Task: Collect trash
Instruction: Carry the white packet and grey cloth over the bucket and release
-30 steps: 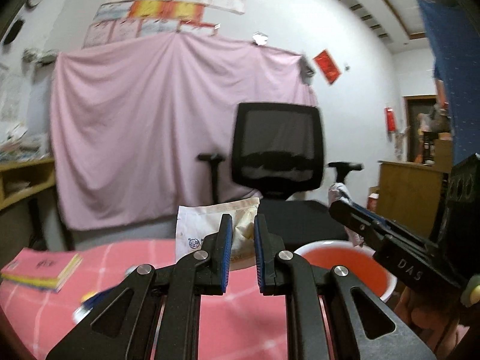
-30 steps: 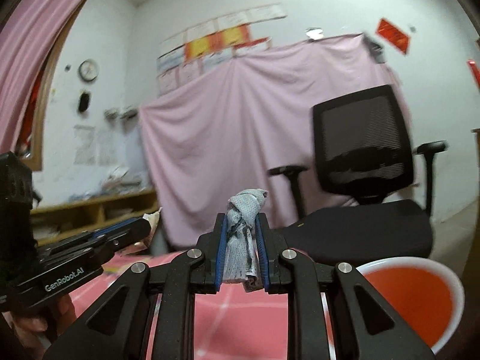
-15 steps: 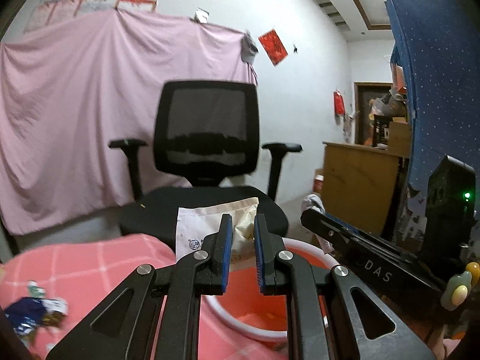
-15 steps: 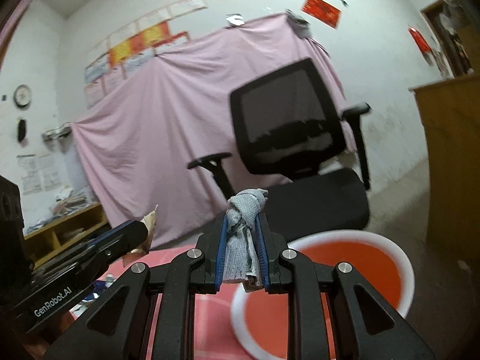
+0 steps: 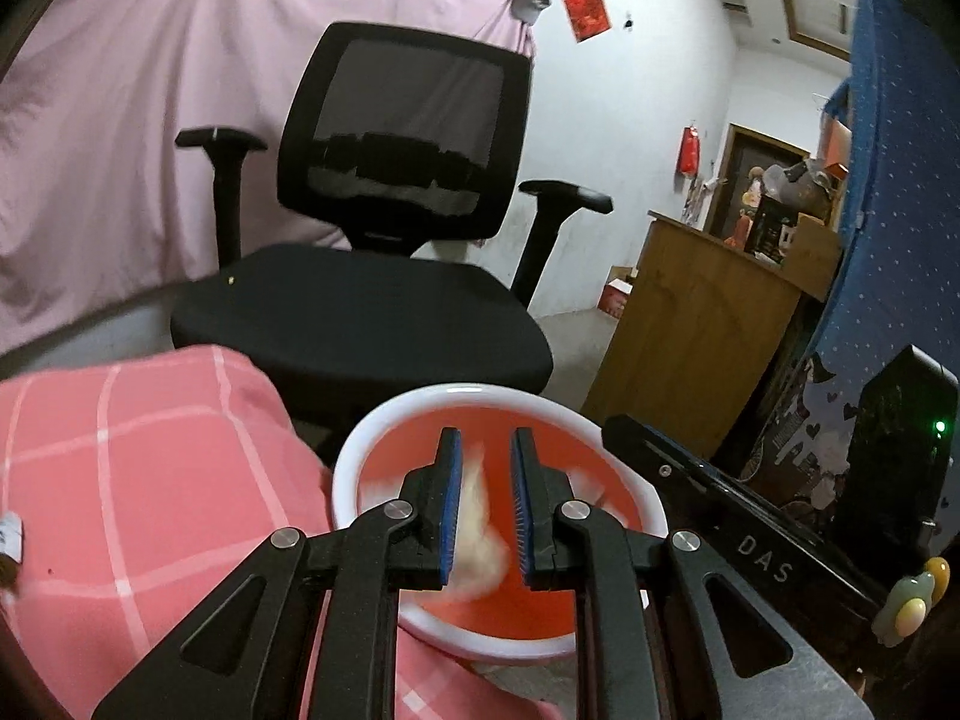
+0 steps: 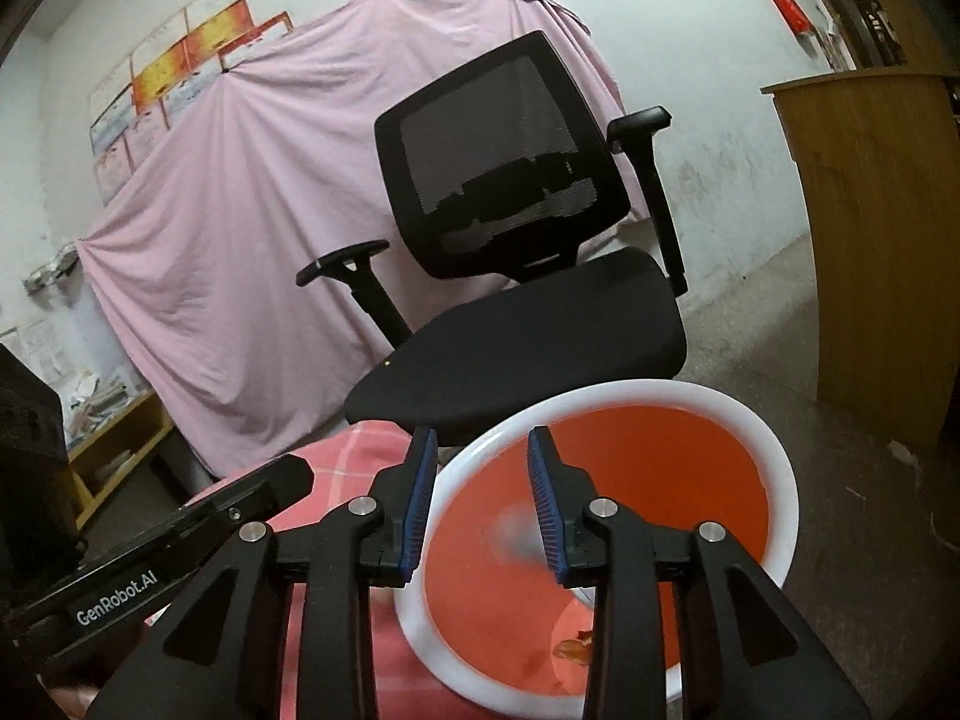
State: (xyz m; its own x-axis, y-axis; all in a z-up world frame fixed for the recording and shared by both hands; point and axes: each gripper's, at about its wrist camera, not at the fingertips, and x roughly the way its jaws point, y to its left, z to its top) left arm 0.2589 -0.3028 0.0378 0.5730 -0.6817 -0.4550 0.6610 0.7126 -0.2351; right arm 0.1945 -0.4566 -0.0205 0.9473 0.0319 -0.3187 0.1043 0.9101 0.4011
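Observation:
An orange basin with a white rim (image 5: pixel 360 462) sits at the edge of the pink checked table, also seen in the right wrist view as the basin (image 6: pixel 780 480). My left gripper (image 5: pixel 485 447) hangs over it with its jaws opening. A pale wrapper (image 5: pixel 477 534), blurred, drops between the pads without being pressed. My right gripper (image 6: pixel 483 450) is also over the basin, jaws opening, and a grey tissue (image 6: pixel 510 531) shows as a blur falling below them. The right gripper's finger (image 5: pixel 720 498) reaches in from the right. The left gripper's finger (image 6: pixel 180 540) lies at the lower left.
A black office chair (image 5: pixel 360 312) stands just behind the basin. A wooden cabinet (image 5: pixel 690 330) is to the right, and a pink sheet (image 6: pixel 240 210) covers the back wall. The pink tablecloth (image 5: pixel 150 480) spreads left, with a scrap (image 5: pixel 9 540) at its edge. Small scraps (image 6: pixel 576 648) lie in the basin.
Both grippers swung right and tilted down over the basin. The left let go of the pale wrapper and the right let go of the grey tissue; both pieces are falling.

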